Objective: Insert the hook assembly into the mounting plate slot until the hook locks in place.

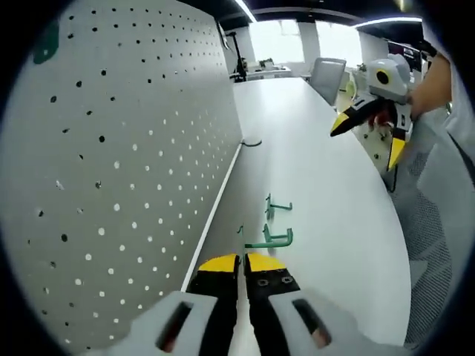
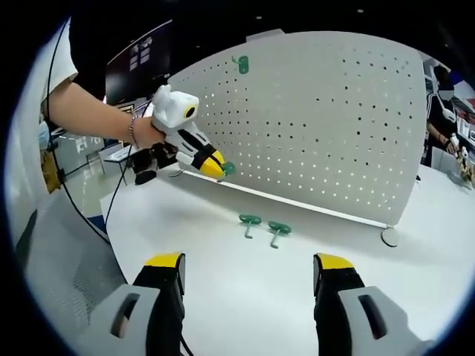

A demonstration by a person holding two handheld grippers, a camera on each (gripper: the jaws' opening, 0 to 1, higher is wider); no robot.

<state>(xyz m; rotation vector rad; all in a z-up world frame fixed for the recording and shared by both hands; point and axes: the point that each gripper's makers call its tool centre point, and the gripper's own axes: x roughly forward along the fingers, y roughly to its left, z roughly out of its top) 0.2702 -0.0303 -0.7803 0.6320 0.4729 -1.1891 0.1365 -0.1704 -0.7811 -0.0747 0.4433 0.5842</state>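
A white pegboard (image 1: 126, 170) (image 2: 326, 126) stands upright on the white table (image 1: 326, 222) (image 2: 245, 289). Two green hooks (image 1: 278, 208) (image 1: 272, 239) lie on the table in front of it, seen too in the right gripper view (image 2: 249, 221) (image 2: 278, 230). Another green hook (image 2: 240, 64) (image 1: 46, 41) hangs near the board's top. My left gripper (image 1: 241, 261) (image 2: 215, 169) is shut, with a small green hook piece (image 2: 227, 169) (image 1: 240, 231) at its tips, close to the board's foot. My right gripper (image 2: 250, 261) (image 1: 369, 137) is wide open and holds nothing, back from the hooks.
A thin black hook (image 1: 252, 142) lies by the board's base further along. The board rests on a round foot (image 2: 388, 237). A person's arm (image 2: 96, 119) holds the left gripper. Office chairs (image 1: 326, 74) stand past the table; another person (image 2: 444, 104) stands at the far right.
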